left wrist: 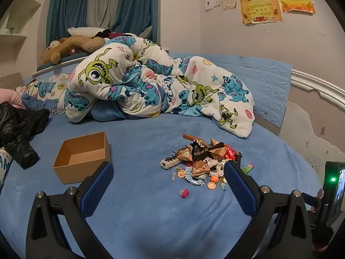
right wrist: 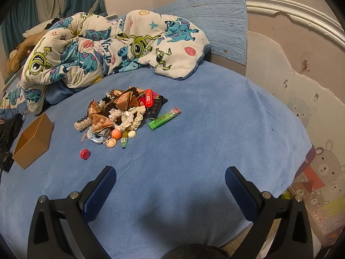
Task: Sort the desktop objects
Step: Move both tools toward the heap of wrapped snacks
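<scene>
A pile of small objects (left wrist: 202, 159) lies on the blue bed: brown snack packets, fabric scrunchies, hair clips, lighters, round orange and cream pieces. The pile also shows in the right wrist view (right wrist: 123, 113), with a green lighter (right wrist: 163, 118) at its right edge and a pink cap (right wrist: 84, 153) apart at the front left. An open, empty cardboard box (left wrist: 83, 156) stands left of the pile; it shows in the right wrist view (right wrist: 32, 144) too. My left gripper (left wrist: 169, 170) is open and empty, just short of the pile. My right gripper (right wrist: 170, 176) is open and empty, well short of the pile.
A bunched cartoon-print quilt (left wrist: 151, 86) lies behind the pile. A black jacket (left wrist: 17, 129) lies at the bed's left edge. Plush toys (left wrist: 71, 47) rest on a ledge behind. The bed edge and a wall panel (right wrist: 319, 129) are to the right.
</scene>
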The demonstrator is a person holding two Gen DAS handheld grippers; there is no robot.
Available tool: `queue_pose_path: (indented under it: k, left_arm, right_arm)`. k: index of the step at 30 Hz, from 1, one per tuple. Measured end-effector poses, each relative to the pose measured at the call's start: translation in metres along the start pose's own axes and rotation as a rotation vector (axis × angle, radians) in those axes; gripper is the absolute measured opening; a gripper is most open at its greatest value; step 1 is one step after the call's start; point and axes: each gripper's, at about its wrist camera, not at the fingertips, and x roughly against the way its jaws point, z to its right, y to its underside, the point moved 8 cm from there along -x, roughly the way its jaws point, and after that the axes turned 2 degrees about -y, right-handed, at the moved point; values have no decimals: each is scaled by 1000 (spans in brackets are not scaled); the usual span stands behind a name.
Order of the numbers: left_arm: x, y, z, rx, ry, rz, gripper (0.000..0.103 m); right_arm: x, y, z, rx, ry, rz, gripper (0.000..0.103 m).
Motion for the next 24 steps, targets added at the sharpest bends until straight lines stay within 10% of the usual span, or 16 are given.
queue_pose_path:
  k: [24]
  left_arm:
    - [-4,12,-6,5,-7,-26,103]
  right_arm:
    - [3,1,-8,46,13,3,103]
